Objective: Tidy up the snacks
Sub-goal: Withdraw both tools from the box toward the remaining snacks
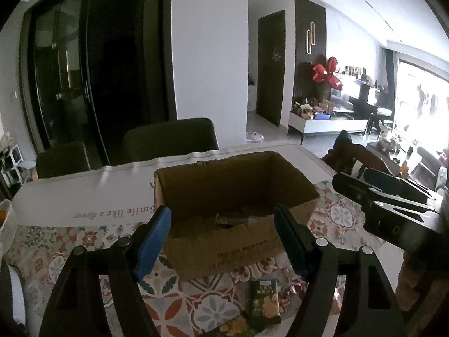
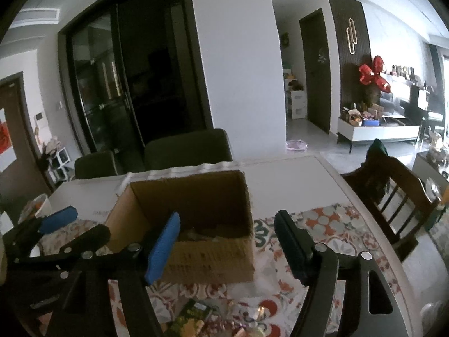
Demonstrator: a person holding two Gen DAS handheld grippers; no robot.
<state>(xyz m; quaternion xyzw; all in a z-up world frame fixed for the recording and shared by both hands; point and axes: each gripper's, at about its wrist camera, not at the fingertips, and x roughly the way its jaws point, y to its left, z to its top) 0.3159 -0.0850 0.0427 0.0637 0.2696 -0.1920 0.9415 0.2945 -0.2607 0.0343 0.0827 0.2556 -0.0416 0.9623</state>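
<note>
An open cardboard box [image 1: 224, 196] stands on the patterned tablecloth, with a few snack packets lying in its bottom [image 1: 233, 219]. It also shows in the right wrist view [image 2: 196, 219]. A dark green snack packet [image 1: 263, 299] lies on the cloth in front of the box, with more wrapped snacks [image 1: 294, 287] beside it; the packet shows in the right wrist view [image 2: 193, 316] too. My left gripper [image 1: 223, 238] is open and empty, hovering just before the box's near wall. My right gripper [image 2: 227, 247] is open and empty, to the right of the left one, also near the box front.
The table [image 2: 294, 179] is white with a patterned cloth [image 1: 84, 241]. Dark chairs [image 1: 168, 137] stand at the far side and a wooden chair [image 2: 393, 196] at the right. A white basket [image 1: 5, 224] sits at the left edge.
</note>
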